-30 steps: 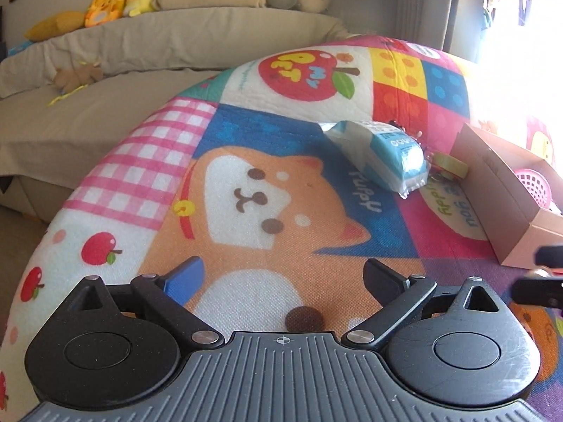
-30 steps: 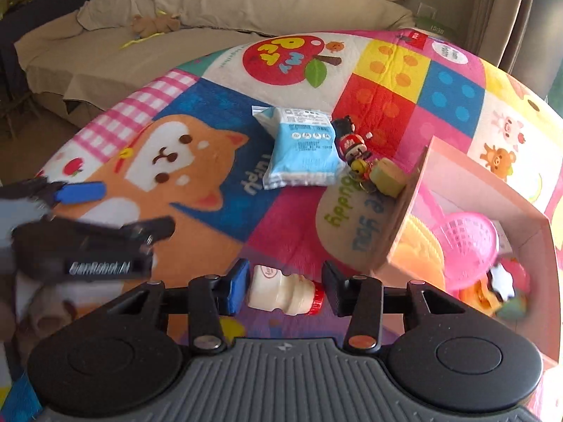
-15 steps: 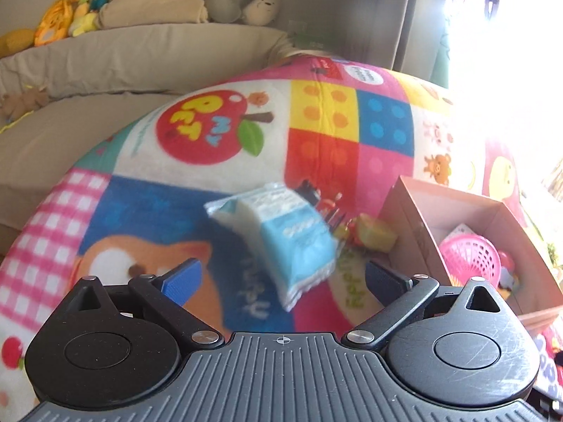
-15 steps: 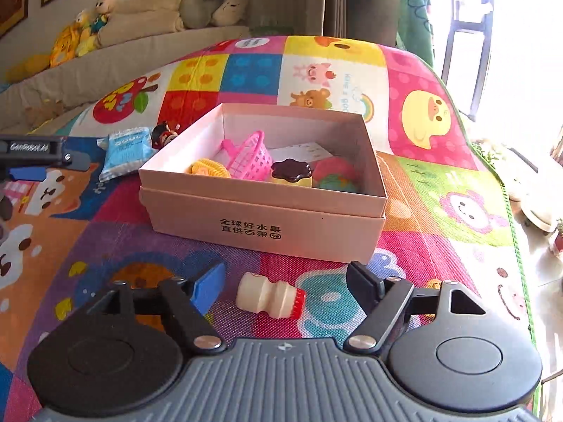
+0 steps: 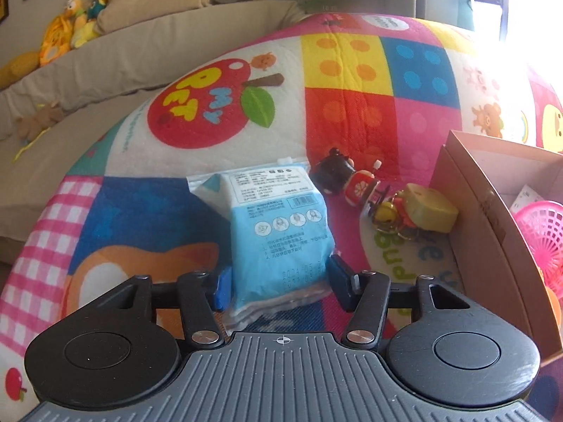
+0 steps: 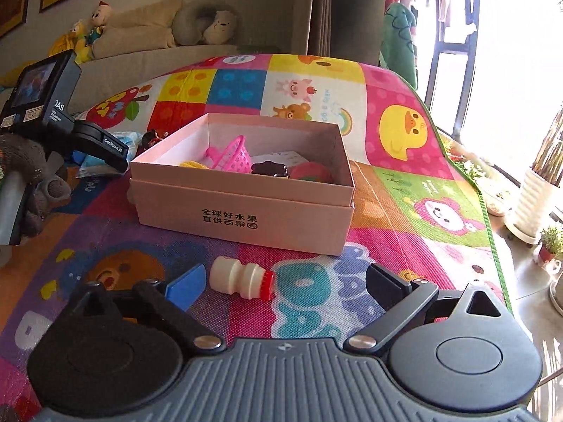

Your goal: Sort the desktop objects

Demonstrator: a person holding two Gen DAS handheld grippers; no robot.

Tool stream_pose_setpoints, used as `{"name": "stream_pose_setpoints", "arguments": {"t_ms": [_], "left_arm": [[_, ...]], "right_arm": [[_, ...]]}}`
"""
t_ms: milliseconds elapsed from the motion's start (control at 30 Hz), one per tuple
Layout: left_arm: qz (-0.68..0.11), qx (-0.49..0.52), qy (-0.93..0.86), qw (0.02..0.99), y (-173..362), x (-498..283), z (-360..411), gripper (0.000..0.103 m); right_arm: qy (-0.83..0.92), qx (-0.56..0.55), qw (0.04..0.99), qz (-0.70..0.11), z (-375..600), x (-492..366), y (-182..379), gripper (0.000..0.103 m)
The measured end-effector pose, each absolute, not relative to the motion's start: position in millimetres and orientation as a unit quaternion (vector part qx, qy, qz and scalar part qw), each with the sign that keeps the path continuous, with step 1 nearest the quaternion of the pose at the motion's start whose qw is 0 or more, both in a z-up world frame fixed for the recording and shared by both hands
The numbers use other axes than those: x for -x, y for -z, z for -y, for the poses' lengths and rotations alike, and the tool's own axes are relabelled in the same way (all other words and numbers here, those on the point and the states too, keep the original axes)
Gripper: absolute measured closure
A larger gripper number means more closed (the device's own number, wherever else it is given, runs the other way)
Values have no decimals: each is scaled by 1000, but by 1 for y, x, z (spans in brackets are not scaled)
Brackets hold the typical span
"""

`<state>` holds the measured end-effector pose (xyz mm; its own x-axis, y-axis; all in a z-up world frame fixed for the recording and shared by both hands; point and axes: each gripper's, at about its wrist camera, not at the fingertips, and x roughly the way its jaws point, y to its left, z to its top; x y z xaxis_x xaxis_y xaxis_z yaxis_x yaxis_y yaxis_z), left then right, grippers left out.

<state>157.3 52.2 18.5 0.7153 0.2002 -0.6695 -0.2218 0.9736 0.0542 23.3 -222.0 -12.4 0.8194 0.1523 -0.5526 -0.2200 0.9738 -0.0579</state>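
We find the left gripper [image 5: 279, 279] clamped on the near end of a blue-and-white packet [image 5: 279, 235], its jaws having just been closing, both pads pressing the packet's sides. The packet lies on the patterned play mat [image 5: 352, 70]. Just right of it and slightly farther we note a small black-and-red figurine [image 5: 343, 177] and a yellow block on a keyring [image 5: 427, 211], both beside the left wall of the pink cardboard box [image 6: 246, 207].

We find the right gripper [image 6: 285, 286] with its jaws wide apart, having just been opening. A small white bottle with a red cap [image 6: 242, 281] lies on its side on the mat between them, close to the left finger, gripped by neither. It rests just near of the box's front wall. Inside the box we record a pink basket [image 6: 234, 156] among other small items
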Motion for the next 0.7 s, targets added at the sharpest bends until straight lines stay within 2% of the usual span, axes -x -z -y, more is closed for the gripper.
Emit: {"name": "stream_pose_setpoints", "arguments": {"t_ms": [233,433,467,500,567,700], "left_arm": [[-368,32,-31,929,-27,-79,-53,45],[-369,22,18,929,-23,-21,-42,40],[-361,11,8,932,-22,-15,-41,36],[-353,1,-6,935,-21,-10,-41,27],[-344,-11,-35,938,-18,-6,-45,15],[-351,23,-62,934,-11,-10,-65,8]], "right_arm": [[-113,57,945,-301,210,-20,21,2],[-114,53,942,-310,207,-21,20,2],[-120,47,941,-313,207,-22,17,2],[-129,43,940,-314,205,-23,12,2],[-150,45,940,-304,198,-27,-5,2],[-214,71,933,-279,159,-52,-61,0]]}}
